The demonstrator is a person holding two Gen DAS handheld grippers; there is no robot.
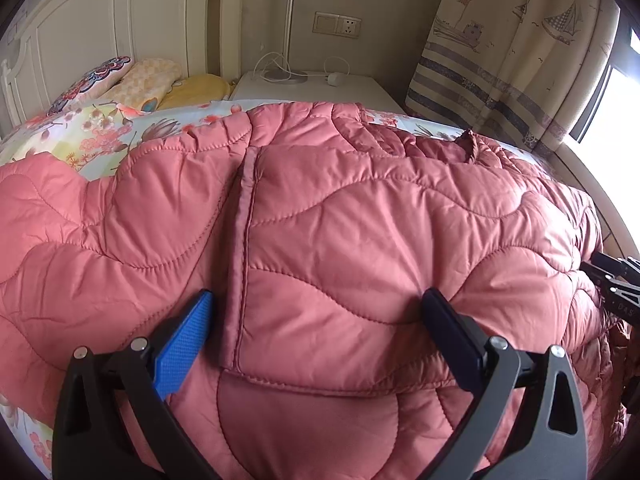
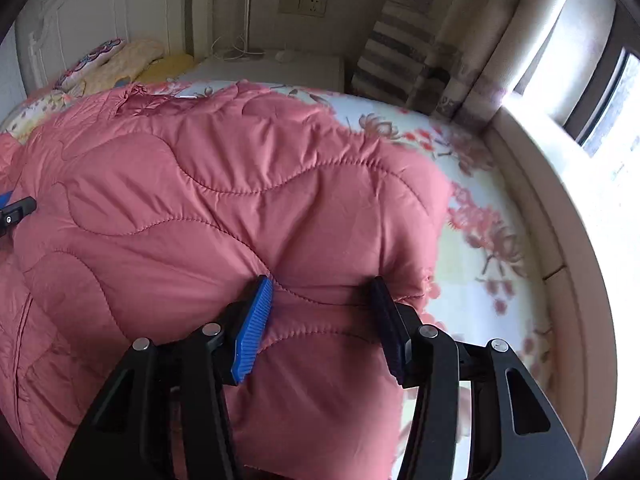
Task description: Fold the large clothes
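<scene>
1. Quilted pink coat (image 1: 340, 240) covers most of both frames, lying on a floral bedsheet (image 1: 100, 128) that shows in the upper left of the left wrist view.
2. Left gripper (image 1: 320, 320) sits at lower centre, jaws spread wide over the coat's front placket (pads resting on the fabric, nothing pinched).
3. Right gripper (image 2: 322, 312) at lower centre of its view is about half closed, its pads pressing a puffed fold near the coat's right edge.
4. Nightstand (image 1: 312, 84) stands at top centre, beside a patterned curtain (image 1: 500, 60).
</scene>
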